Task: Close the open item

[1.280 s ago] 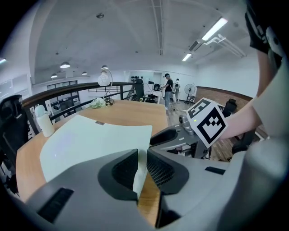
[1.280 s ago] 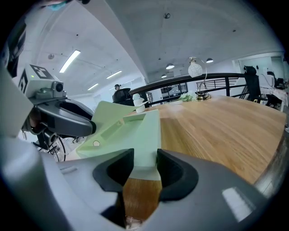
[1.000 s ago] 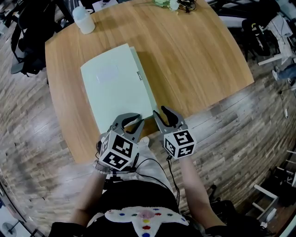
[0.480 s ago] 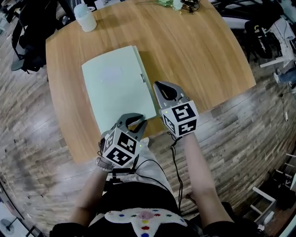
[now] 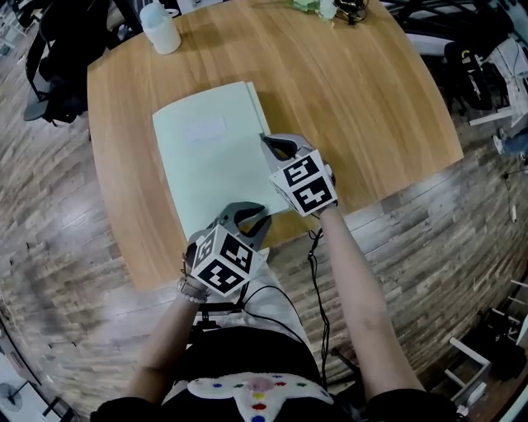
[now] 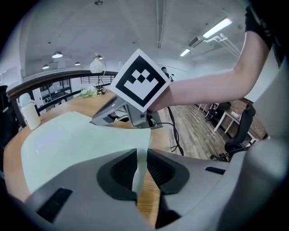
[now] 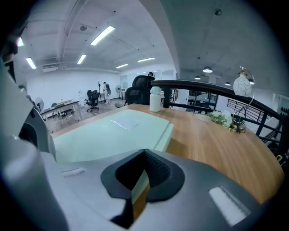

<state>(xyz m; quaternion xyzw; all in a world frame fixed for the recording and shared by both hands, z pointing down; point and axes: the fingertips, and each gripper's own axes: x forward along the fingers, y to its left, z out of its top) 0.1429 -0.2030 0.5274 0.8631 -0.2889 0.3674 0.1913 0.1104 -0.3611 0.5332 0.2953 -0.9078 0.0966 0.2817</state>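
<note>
Wood-topped desk (image 5: 363,99) over plank flooring carries a pale green folder (image 5: 206,157), lying flat with its cover down, toward the near left side. The left claw (image 5: 247,218) pinches the folder's near right corner, jaws narrow around the thin edge. The right claw (image 5: 268,145), jaws pressed together and empty, sits at the folder's right edge. A white bottle (image 5: 159,25) stands at the far left.

The left gripper (image 5: 247,219) is held low, close to the body, and its jaws are almost together, pinching the near corner of the pale green folder (image 5: 206,157). The right gripper (image 5: 272,145) reaches further forward on the bare, stretched right forearm (image 5: 351,272), and its jaws are fully together.
</note>
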